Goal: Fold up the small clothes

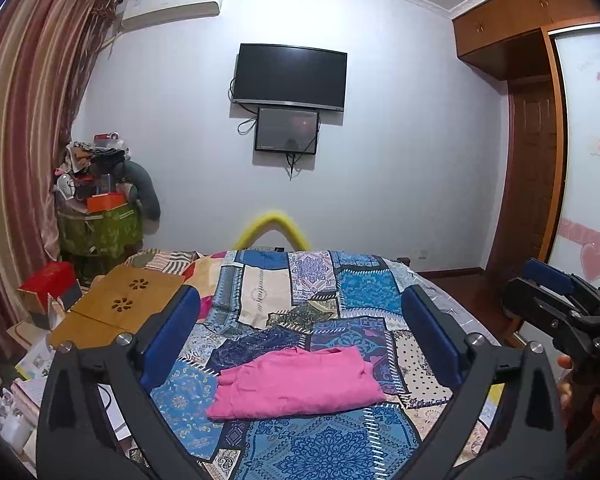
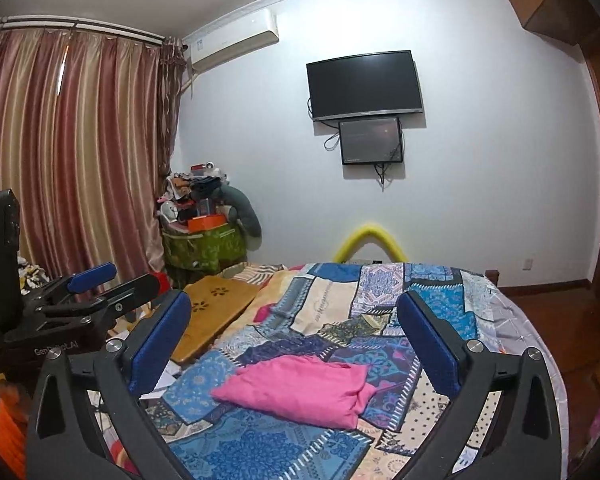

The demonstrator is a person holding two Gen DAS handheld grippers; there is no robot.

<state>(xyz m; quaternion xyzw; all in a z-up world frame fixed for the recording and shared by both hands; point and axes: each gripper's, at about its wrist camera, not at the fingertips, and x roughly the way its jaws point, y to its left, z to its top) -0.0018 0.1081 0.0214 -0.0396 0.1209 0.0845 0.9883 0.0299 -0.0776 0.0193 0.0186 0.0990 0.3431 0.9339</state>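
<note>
A pink garment (image 1: 298, 384) lies folded into a flat rectangle on the patchwork bedspread (image 1: 324, 292). It also shows in the right wrist view (image 2: 300, 388). My left gripper (image 1: 300, 312) is open and empty, raised above and in front of the garment, its blue pads (image 1: 172, 332) wide apart. My right gripper (image 2: 296, 312) is open and empty too, held above the garment. The right gripper also shows at the right edge of the left wrist view (image 1: 556, 296). The left gripper shows at the left of the right wrist view (image 2: 96, 284).
A wooden lap tray (image 1: 116, 308) lies on the bed's left side, with boxes and papers beyond it. A green basket piled with clutter (image 1: 100, 216) stands in the corner by the curtain (image 1: 20, 140). A yellow foam arch (image 1: 274, 228) rises behind the bed. A wardrobe (image 1: 540, 120) stands at the right.
</note>
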